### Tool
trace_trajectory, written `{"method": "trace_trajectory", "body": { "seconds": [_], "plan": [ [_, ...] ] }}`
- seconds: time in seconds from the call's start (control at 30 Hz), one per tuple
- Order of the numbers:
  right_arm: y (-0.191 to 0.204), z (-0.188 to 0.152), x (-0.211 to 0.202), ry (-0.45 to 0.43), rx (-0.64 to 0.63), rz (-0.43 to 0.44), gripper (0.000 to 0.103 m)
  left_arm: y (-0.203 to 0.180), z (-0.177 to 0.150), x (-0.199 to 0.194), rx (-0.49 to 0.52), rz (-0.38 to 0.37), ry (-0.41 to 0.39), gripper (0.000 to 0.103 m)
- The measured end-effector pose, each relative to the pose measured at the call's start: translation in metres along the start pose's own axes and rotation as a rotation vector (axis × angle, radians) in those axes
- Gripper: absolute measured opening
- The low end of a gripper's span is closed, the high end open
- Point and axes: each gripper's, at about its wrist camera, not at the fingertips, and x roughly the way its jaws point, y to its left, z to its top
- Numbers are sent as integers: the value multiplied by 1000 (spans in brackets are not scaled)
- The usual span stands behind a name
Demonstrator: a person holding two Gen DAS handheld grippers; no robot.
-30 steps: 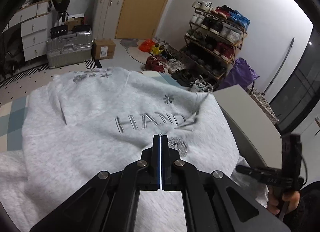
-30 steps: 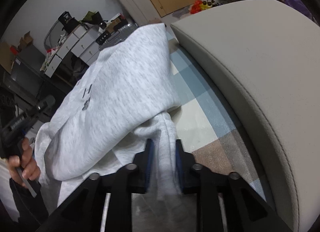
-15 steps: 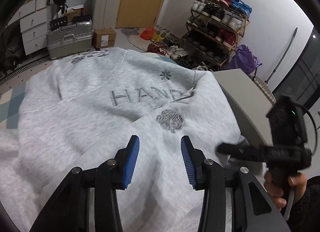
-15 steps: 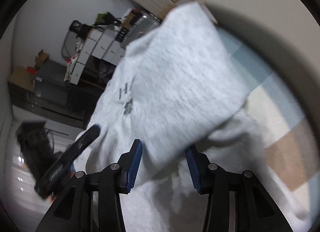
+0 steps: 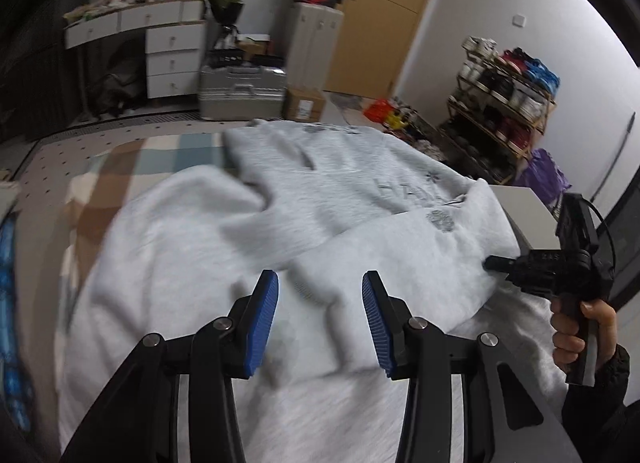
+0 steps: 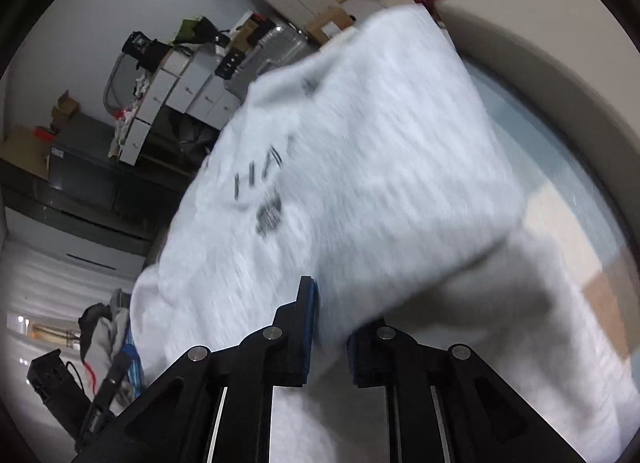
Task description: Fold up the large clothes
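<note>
Left gripper (image 5: 320, 295) is tilted down with jaws apart, nothing pinched; right gripper (image 6: 330, 327) is closing, hand (image 5: 580, 327) wrapped round its handle.

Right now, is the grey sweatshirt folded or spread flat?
Partly folded. One side of the grey sweatshirt is flapped over its front, covering the end of the printed lettering; the near part lies rumpled, not flat.

Both wrist views angle down, close — share sweatshirt (image 5: 344, 199).
</note>
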Motion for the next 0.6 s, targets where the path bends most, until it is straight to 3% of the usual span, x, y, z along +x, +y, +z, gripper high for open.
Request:
{"method": "trace_trajectory", "body": {
  "seconds": [0.03, 0.27, 0.3, 0.33, 0.37, 0.5, 0.53, 0.6],
  "plan": [
    [5, -10, -2, 11, -18, 10, 31, 2, -4, -3, -6, 15, -4, 38],
    [98, -51, 8, 8, -331, 20, 46, 16, -36, -36, -47, 99, -72, 39],
    [116, -55, 16, 14, -392, 25, 52, 18, -41, -42, -53, 108, -83, 46],
    [129, -60, 23, 19, -432, 29, 59, 19, -45, -46, -56, 112, -90, 59],
    [143, -69, 32, 27, -473, 30, 61, 19, -48, -51, -55, 116, -97, 64],
    [177, -91, 70, 72, -551, 23, 62, 23, -67, -69, -53, 154, -133, 75],
    [185, -93, 81, 78, -565, 4, 62, 25, -71, -72, -59, 164, -136, 82],
    [194, -97, 97, 68, -588, -57, 62, 32, -81, -79, -85, 171, -151, 83]
  ]
}}
